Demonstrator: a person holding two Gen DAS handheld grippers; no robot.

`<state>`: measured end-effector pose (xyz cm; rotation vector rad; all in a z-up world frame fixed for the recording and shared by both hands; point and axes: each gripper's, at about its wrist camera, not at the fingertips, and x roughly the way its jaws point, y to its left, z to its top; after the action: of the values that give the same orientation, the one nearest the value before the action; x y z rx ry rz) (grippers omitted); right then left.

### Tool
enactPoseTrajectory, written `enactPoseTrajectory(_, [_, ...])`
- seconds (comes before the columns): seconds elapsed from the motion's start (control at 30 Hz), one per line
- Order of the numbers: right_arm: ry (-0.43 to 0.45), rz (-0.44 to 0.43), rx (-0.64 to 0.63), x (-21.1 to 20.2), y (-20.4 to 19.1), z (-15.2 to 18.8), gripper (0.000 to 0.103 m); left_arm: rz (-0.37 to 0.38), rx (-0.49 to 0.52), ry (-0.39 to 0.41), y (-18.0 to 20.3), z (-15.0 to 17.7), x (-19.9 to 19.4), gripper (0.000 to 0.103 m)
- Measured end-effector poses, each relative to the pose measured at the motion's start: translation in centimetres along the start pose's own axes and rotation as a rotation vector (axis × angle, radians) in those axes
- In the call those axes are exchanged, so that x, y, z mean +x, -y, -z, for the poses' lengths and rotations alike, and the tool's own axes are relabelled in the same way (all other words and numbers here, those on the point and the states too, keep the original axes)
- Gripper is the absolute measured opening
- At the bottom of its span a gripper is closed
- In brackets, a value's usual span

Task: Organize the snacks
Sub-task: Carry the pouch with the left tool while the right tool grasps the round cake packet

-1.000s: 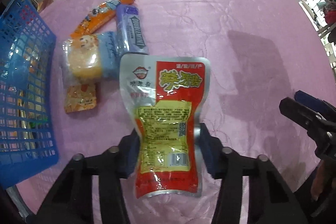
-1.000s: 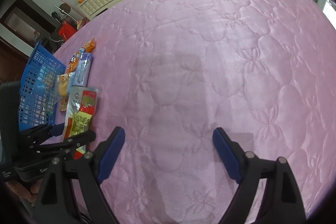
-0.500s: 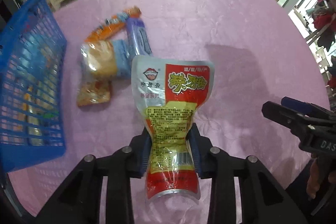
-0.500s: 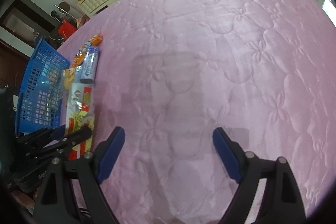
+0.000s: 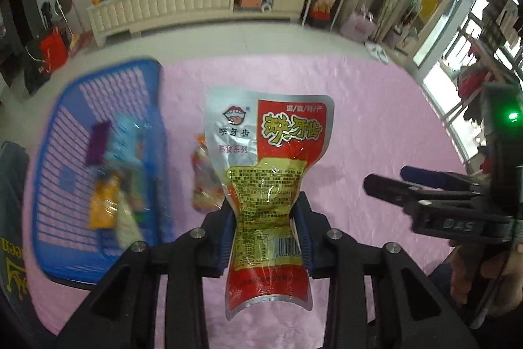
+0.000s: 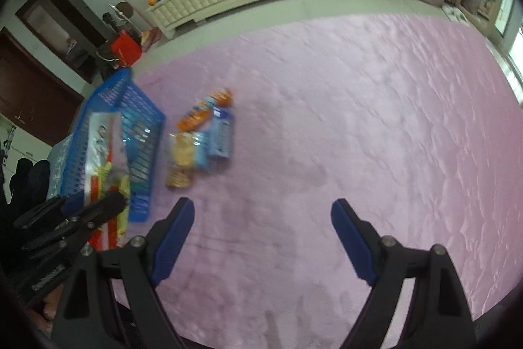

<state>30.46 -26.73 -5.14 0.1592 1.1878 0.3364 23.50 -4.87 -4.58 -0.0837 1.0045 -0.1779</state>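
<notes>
Snack pouch (image 5: 266,185), silver and red, sits pinched at its waist in my left hand-held gripper (image 5: 265,223), lifted clear of the pink table (image 5: 376,120). At its nine o'clock in the left wrist view stands the blue basket (image 5: 65,133), several blurred packets inside. More snacks (image 6: 199,141) lie in a cluster on the table just beside the basket, at its three o'clock in the right wrist view. My right hand-held gripper (image 6: 263,237) is spread wide over bare cloth, gripping nothing.
</notes>
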Motion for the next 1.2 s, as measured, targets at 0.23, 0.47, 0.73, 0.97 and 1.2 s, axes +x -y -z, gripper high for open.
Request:
enactPoseTrajectory(0.23, [-0.014,-0.048,-0.042,1.6,-4.5,-2.0,0.088,-0.052,-0.039,0.055,-3.9,-0.8,-3.7,0.032])
enactPoseTrajectory(0.47, [-0.093,-0.091,-0.094,5.7,-8.0,-2.7,0.088,-0.092,-0.103,0.045,-9.0,-1.1,-4.2,0.032])
enactPoseTrajectory(0.73, [-0.202,-0.180,-0.070,11.5,-10.3,-4.2,0.085,-0.106,-0.168,-0.018,-12.7,-1.6,-2.0,0.032])
enactPoseTrajectory(0.97, [-0.270,-0.141,-0.055,16.0,-10.8,-5.3,0.082,-0.100,-0.188,-0.066,-14.2,-1.9,0.8,0.032])
enactPoseTrajectory(1.2, [-0.293,-0.055,-0.055,18.9,-10.9,-5.7,0.072,-0.089,-0.181,-0.088,-15.1,-3.0,2.7,0.032])
